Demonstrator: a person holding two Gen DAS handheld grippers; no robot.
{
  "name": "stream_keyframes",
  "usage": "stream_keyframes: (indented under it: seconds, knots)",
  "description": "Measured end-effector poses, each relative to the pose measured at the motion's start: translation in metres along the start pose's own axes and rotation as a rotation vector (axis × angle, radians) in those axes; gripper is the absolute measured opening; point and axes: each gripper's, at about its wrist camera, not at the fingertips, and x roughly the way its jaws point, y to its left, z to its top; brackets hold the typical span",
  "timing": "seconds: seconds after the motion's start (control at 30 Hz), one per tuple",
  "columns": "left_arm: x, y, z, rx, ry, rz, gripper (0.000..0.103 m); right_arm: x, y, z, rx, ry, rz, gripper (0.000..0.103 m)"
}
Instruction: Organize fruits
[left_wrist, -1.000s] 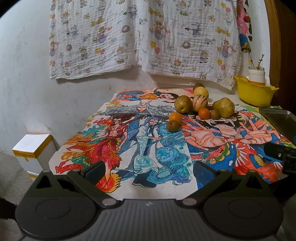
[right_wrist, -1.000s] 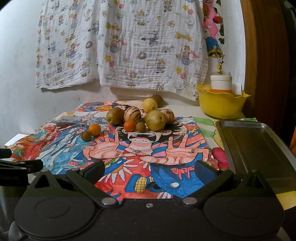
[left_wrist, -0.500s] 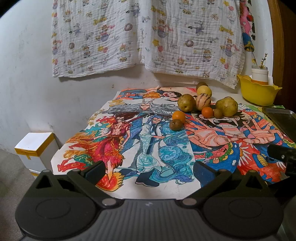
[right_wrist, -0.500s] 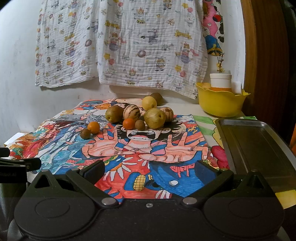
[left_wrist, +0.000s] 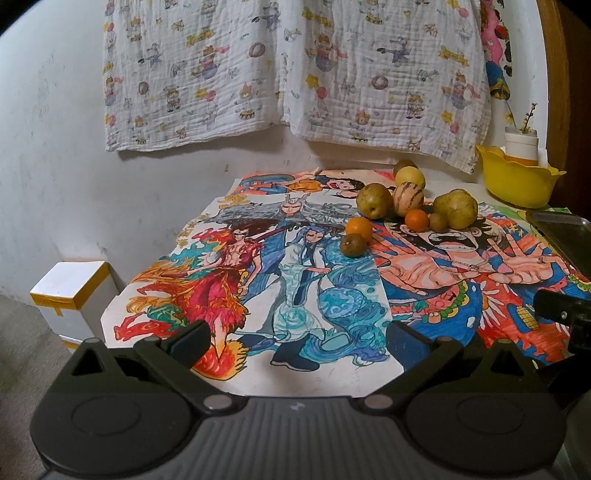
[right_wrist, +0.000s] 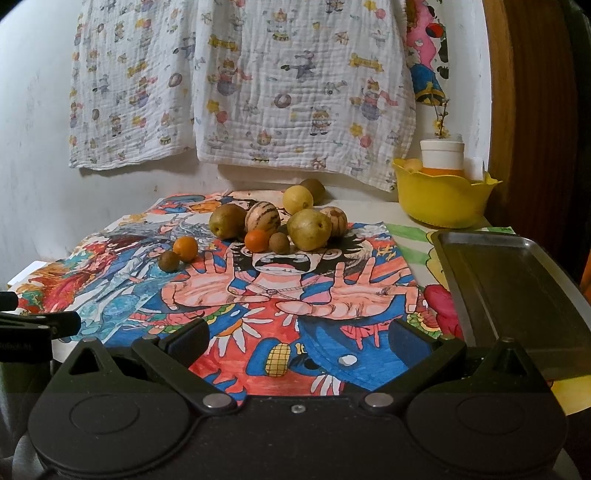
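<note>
- left gripper (left_wrist: 295, 343): fingers (left_wrist: 190, 338) spread wide, nothing between them, touching nothing. it hangs over the near edge of the coloured drawings (left_wrist: 314, 280) on the table.
- right gripper (right_wrist: 295, 341): fingers (right_wrist: 406, 338) equally wide apart, empty, no contact with any fruit. it sits over the near part of the drawing with the two big hands.
- one finger of the right gripper shows at the right edge of the left wrist view; one finger of the left gripper shows at the left edge of the right wrist view. the two tools are side by side, apart.
- fruit all lies at the far end of the table, well apart from both grippers.
- main cluster, right wrist view: brownish pear (right_wrist: 228, 220), striped melon (right_wrist: 262, 220), yellow-green pear (right_wrist: 309, 229), small orange (right_wrist: 256, 240) and small brown fruit (right_wrist: 279, 243) in front, packed close or touching.
- behind the cluster: a yellow round fruit (right_wrist: 297, 199), a dark brown fruit (right_wrist: 314, 189) behind that, a second striped fruit (right_wrist: 334, 220) partly hidden by the yellow-green pear.
- off to the left of the cluster: second orange (right_wrist: 185, 249) with a brown fruit (right_wrist: 169, 261) just beside it.
- metal tray (right_wrist: 517, 291) on the right side of the table, nothing seen in it.
- yellow bowl (right_wrist: 443, 201) at the far right corner, holding a white jar (right_wrist: 442, 155).
- patterned cloth (right_wrist: 240, 81) hangs on the wall behind.
- white box (left_wrist: 72, 295) stands on the floor, left of the table.
</note>
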Motion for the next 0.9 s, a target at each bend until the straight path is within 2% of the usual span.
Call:
stream_keyframes:
  seconds: [0.4, 0.9]
  knots:
    - [0.002, -0.001, 0.0, -0.002, 0.0, 0.004, 0.103, 0.0, -0.001, 0.001, 0.003, 0.001, -0.001, 0.103]
    - [0.012, 0.0, 0.002, -0.012, 0.026, 0.005, 0.103, 0.003, -0.005, 0.002, 0.031, -0.05, 0.053, 0.103]
